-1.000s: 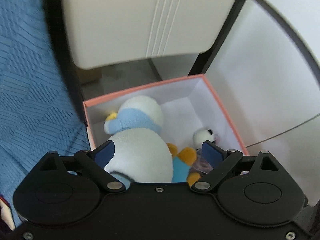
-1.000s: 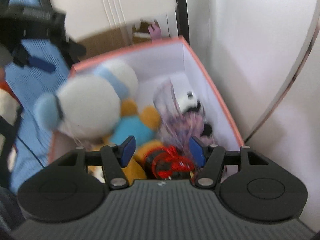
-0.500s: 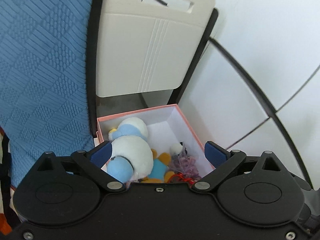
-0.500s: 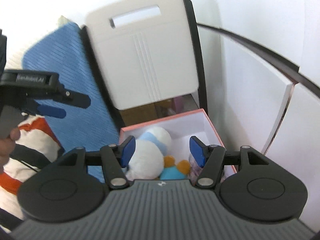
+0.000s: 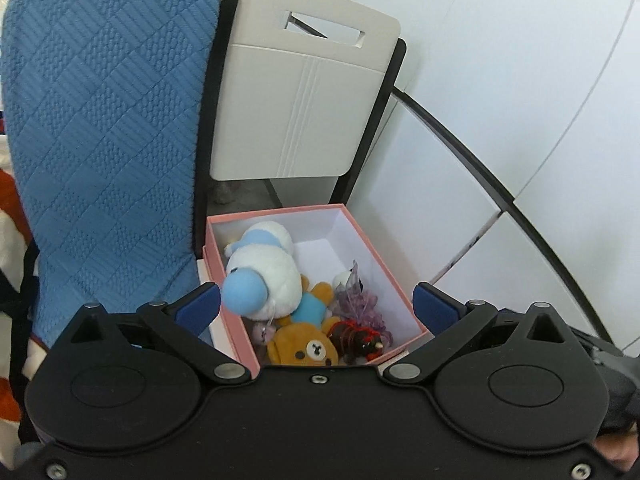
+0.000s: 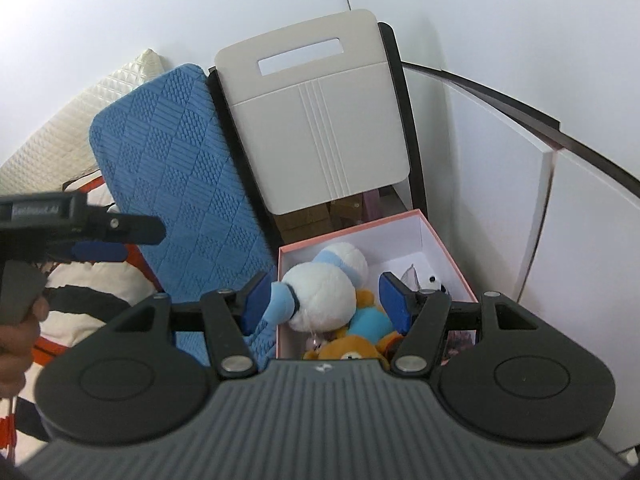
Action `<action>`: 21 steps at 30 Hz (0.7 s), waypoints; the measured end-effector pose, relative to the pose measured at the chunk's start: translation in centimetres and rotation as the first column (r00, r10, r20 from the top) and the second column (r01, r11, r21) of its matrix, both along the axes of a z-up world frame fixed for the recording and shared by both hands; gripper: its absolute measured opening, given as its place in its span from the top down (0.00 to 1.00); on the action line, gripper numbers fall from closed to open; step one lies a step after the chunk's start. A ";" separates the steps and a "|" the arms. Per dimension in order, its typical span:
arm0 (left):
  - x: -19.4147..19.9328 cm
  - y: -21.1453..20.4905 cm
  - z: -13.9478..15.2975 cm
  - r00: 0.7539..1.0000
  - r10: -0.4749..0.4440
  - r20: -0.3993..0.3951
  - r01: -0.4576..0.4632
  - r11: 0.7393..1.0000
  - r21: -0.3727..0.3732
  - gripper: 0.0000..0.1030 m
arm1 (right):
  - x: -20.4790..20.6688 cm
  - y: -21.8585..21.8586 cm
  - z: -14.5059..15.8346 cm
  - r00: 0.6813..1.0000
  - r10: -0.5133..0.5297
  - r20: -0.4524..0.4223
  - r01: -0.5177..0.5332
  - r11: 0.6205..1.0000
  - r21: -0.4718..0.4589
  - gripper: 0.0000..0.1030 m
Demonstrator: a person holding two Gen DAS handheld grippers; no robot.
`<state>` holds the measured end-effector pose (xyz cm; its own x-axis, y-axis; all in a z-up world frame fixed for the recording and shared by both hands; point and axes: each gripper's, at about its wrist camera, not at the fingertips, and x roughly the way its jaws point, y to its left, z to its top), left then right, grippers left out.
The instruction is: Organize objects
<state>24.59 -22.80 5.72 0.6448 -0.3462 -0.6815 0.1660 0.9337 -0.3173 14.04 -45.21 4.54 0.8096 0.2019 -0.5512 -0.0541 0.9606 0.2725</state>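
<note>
Left wrist view has the left gripper [image 5: 316,304] tilted down over the pink box [image 5: 400,280], its jaws spread wide and empty after just opening further, with the white and blue plush [image 5: 264,276] below and between them among other toys. Right gripper [image 6: 326,300] likewise angles down, jaws partly apart on nothing, the box beneath them. Both sit farther above the box than a second ago, when the plush filled the left jaws.
</note>
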 end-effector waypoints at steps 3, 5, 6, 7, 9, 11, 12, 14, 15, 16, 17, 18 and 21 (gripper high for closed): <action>-1.7 0.2 -0.7 1.000 0.005 0.010 -0.005 1.000 -0.005 0.01 | -1.0 0.3 -0.4 1.000 0.005 0.010 -0.005 1.000 0.003 0.39; -2.3 0.4 -1.3 1.000 0.012 0.012 -0.012 1.000 -0.019 0.01 | -1.4 0.8 -0.8 1.000 0.011 0.005 -0.011 1.000 -0.023 0.37; -2.8 0.5 -1.6 1.000 0.017 0.018 -0.016 1.000 -0.021 0.01 | -1.4 1.0 -1.2 1.000 0.006 -0.003 -0.007 0.999 -0.034 0.37; -3.1 0.6 -1.8 1.000 0.021 0.023 -0.020 1.000 -0.017 0.01 | -1.5 1.2 -1.5 1.000 0.013 -0.009 -0.013 0.999 -0.033 0.37; -3.7 0.8 -2.4 0.999 0.034 0.025 -0.034 0.999 -0.008 0.01 | -1.5 1.6 -2.2 0.999 0.025 -0.032 -0.026 0.999 -0.027 0.37; -4.2 0.9 -3.0 0.999 0.038 0.030 -0.038 0.999 -0.005 0.01 | -1.7 2.1 -2.8 0.999 0.029 -0.040 -0.030 0.999 -0.024 0.37; -4.5 1.0 -3.2 0.999 0.041 0.031 -0.041 0.999 -0.003 0.01 | -1.8 2.4 -3.1 0.999 0.029 -0.043 -0.030 0.999 -0.023 0.37; -4.9 1.0 -3.8 0.998 0.050 0.028 -0.050 0.999 0.002 0.01 | -2.0 2.7 -3.6 0.998 0.024 -0.053 -0.025 1.000 -0.014 0.36; -5.1 1.1 -4.2 0.998 0.053 0.027 -0.053 0.999 0.003 0.01 | -2.0 2.8 -3.9 0.998 0.023 -0.058 -0.024 1.000 -0.007 0.35; -5.3 1.1 -4.5 0.998 0.053 0.024 -0.053 0.999 -0.001 0.01 | -2.2 2.9 -4.1 0.998 0.018 -0.059 -0.018 1.000 -0.003 0.31; -5.4 1.1 -4.8 0.998 0.053 0.019 -0.053 0.999 -0.003 0.01 | -2.4 2.9 -4.4 0.998 0.009 -0.059 -0.009 1.000 -0.002 0.31; -5.6 1.1 -5.1 0.999 0.053 0.012 -0.053 0.999 -0.002 0.01 | -2.5 2.9 -4.6 0.998 0.002 -0.064 -0.002 1.000 -0.003 0.31; -6.2 1.0 -5.8 0.998 0.055 0.005 -0.055 0.998 -0.002 0.01 | -2.8 2.9 -5.0 0.996 -0.002 -0.085 0.002 1.000 -0.004 0.31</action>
<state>18.36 -21.77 -0.10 0.6661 -0.3115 -0.6777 0.1161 0.9409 -0.3183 11.20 -42.35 -0.49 0.7602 0.1981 -0.6187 -0.0287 0.9617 0.2727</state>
